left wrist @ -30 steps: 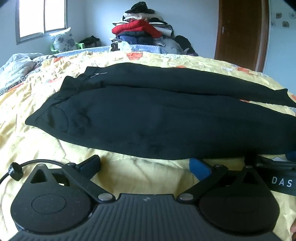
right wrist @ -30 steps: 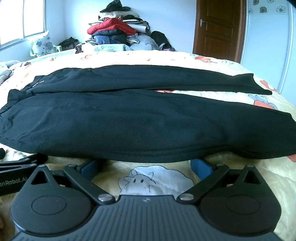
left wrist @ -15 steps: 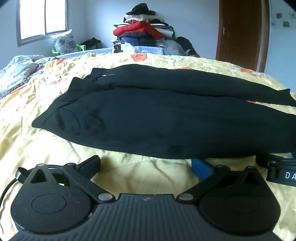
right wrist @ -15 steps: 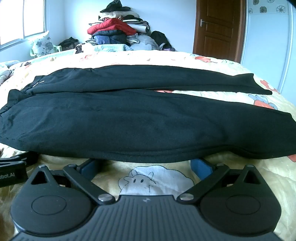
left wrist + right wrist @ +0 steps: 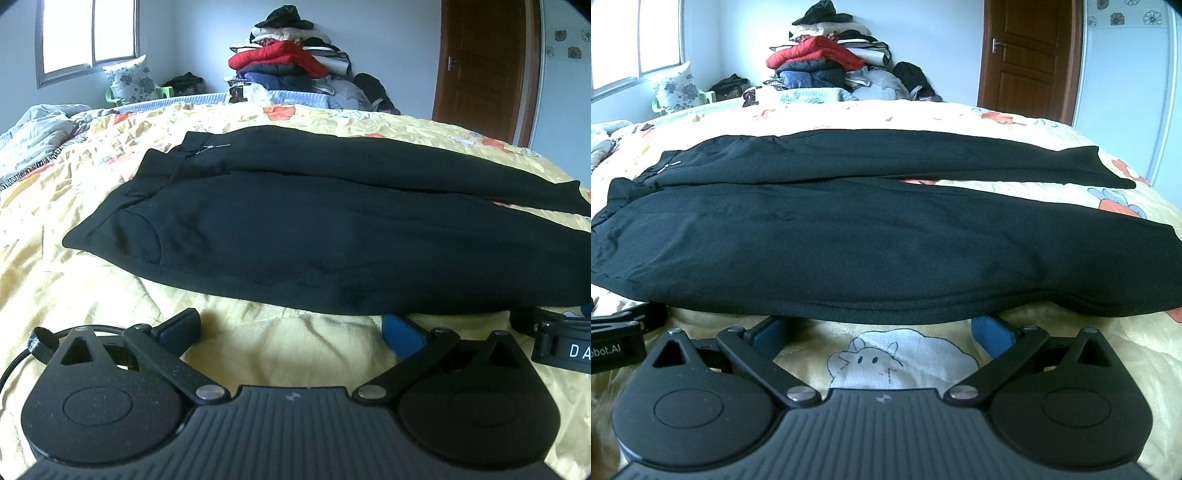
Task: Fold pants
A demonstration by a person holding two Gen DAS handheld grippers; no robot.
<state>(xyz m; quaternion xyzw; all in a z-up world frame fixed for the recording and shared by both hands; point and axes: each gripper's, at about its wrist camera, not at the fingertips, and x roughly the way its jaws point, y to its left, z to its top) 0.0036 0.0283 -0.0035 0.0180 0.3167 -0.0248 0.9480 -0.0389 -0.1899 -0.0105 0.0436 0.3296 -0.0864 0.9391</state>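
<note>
Black soft-fabric pants (image 5: 332, 236) spread flat across the yellow patterned bedspread (image 5: 74, 280), waistband to the left, legs running right, no fold made yet. Left tool (image 5: 291, 326) slid leftward over the last second, now farther from the right tool (image 5: 882, 328) and nearer the hip. Both tools released, fingers wide, low at the near leg's edge. Probably spacing out to lift that leg over the far one.

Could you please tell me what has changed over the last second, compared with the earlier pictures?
The left gripper has drifted left toward the waistband, away from the right gripper, which barely moved. Both stay open and empty at the near edge of the pants, which still lie flat and unfolded on the bed.
</note>
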